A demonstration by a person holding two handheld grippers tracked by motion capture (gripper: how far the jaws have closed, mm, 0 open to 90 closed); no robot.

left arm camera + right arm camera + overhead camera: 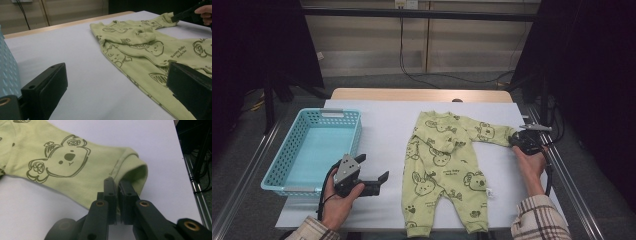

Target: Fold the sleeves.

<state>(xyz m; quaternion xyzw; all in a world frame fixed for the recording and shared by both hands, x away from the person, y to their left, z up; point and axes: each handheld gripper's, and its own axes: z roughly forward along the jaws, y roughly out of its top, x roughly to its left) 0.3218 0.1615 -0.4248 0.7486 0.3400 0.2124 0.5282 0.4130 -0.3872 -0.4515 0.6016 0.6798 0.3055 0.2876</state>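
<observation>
A light green baby romper (442, 165) printed with koalas lies flat on the white table cover (382, 130), legs toward me. Its right sleeve (492, 134) stretches out to the right, and my right gripper (518, 140) is shut on the cuff (130, 167) of that sleeve; a thin fold of cloth is pinched between the pads. My left gripper (374, 167) hovers left of the romper, near the basket, with its jaws wide open and nothing between them. In the left gripper view the romper (150, 47) lies ahead and to the right, with my right gripper (176, 17) at the sleeve end.
A light blue plastic basket (287, 165) with nothing in it stands at the left of the table. Bare white cover lies between basket and romper. Metal rails (572, 185) run along both table sides, and cables (432, 77) trail on the floor beyond the far edge.
</observation>
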